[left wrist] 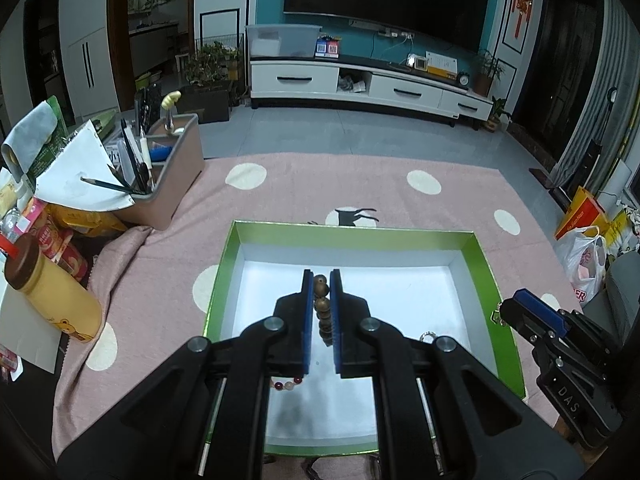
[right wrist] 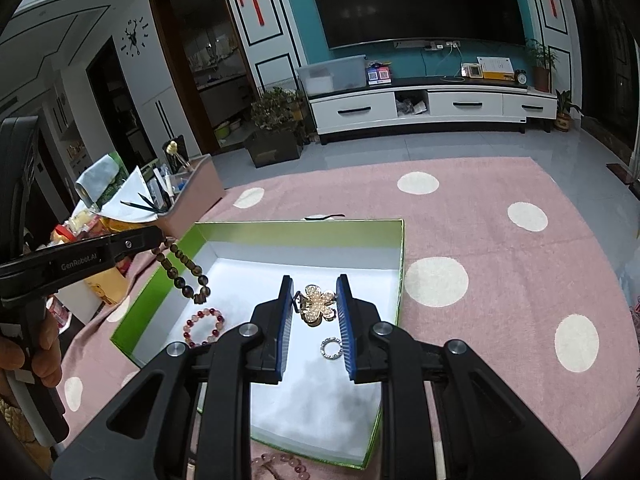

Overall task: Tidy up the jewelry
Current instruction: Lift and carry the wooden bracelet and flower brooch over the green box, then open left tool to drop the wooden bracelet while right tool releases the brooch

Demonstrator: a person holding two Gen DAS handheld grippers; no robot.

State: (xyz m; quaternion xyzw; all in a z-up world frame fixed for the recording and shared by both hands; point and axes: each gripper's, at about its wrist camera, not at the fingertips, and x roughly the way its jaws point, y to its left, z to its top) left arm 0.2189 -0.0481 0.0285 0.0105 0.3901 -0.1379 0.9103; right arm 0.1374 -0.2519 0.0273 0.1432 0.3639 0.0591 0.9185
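My left gripper (left wrist: 321, 280) is shut on a brown bead bracelet (left wrist: 322, 306) and holds it above the green box (left wrist: 256, 227). In the right wrist view the bracelet (right wrist: 185, 270) hangs from the left gripper (right wrist: 158, 240) over the box's left wall (right wrist: 136, 304). My right gripper (right wrist: 314, 284) has its jaws apart around a gold flower brooch (right wrist: 317, 305) over the box floor; whether the pads touch it I cannot tell. A silver ring (right wrist: 331, 348) and a red and pink bead bracelet (right wrist: 203, 327) lie in the box.
A grey organizer (left wrist: 168, 176) with pens, a yellow bottle (left wrist: 56, 296) and snack packs stand at the left on the pink dotted cloth (left wrist: 440, 192). More pink beads (right wrist: 280, 462) lie in front of the box. The right gripper (left wrist: 532, 312) shows at the box's right wall.
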